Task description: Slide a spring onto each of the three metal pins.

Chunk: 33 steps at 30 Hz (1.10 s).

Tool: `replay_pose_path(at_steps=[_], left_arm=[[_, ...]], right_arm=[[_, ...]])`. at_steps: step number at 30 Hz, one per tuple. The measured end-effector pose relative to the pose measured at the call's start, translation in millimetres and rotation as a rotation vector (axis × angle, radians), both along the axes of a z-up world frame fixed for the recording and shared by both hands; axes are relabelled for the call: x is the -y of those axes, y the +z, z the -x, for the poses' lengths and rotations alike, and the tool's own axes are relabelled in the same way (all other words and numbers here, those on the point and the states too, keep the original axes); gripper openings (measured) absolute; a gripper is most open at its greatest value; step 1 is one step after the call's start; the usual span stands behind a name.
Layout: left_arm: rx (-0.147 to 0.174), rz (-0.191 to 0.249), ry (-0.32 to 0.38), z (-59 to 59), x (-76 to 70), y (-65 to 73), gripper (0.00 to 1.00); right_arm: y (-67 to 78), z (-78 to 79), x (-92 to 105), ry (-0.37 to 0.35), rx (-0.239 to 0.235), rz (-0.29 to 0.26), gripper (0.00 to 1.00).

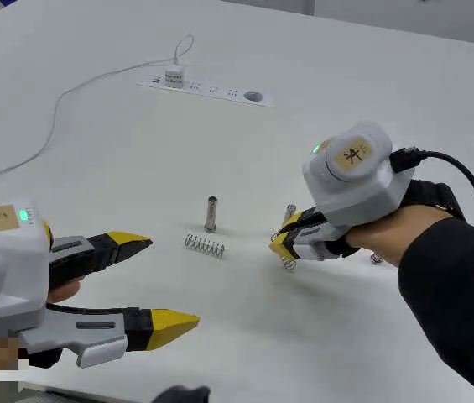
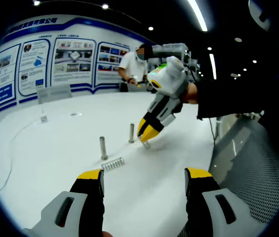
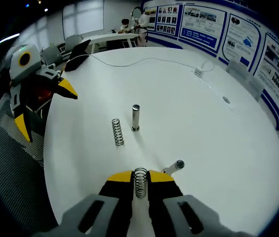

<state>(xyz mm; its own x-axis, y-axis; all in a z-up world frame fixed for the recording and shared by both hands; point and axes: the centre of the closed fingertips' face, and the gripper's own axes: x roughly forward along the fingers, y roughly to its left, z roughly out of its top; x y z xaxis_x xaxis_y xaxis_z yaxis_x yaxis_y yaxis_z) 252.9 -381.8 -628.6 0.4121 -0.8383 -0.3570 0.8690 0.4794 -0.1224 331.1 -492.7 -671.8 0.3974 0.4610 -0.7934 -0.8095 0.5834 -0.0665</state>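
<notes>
One metal pin (image 1: 211,213) stands upright on the white table (image 1: 136,168), and a loose spring (image 1: 204,245) lies just in front of it. My right gripper (image 1: 283,245) is shut on a second spring (image 3: 140,181), which stands upright between its yellow tips (image 3: 129,178). Just beside those tips is a second pin (image 3: 174,167), partly hidden behind the gripper in the head view. My left gripper (image 1: 159,281) hangs open at the near left with nothing in it, well short of the loose spring (image 2: 112,164) and the pins (image 2: 102,147).
A white power strip (image 1: 203,86) with a plug and a thin cable (image 1: 60,101) lies at the far side of the table. A small metal part (image 1: 377,259) sits behind my right hand. A person stands in the background beyond the table.
</notes>
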Motion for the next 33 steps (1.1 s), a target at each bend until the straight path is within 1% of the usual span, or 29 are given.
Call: replay_pose_path(at_steps=[12,22,27,30,33], left_arm=[[0.002,-0.001,0.000,-0.1,-0.4,0.0,0.68],[0.002,-0.004,-0.002,0.0,-0.2,-0.4,0.68],[0.001,-0.005,-0.004,0.4,0.0,-0.7,0.68],[-0.001,-0.006,-0.005,0.5,0.1,-1.1,0.68],[-0.002,-0.005,-0.005,0.5,0.0,-1.3,0.68]], right_arm=[[19.5,-0.8,5.0,-0.044,0.041,-0.058,0.12],[41.3,-6.1,6.9,-0.083,0.086,-0.135,0.12],[52.2,-10.5,9.1,-0.105,0.122,-0.171,0.12],[58.9,-14.0,10.2,-0.125,0.144,-0.205,0.12],[62.7,-16.2,10.3,-0.136,0.160,-0.222,0.12]])
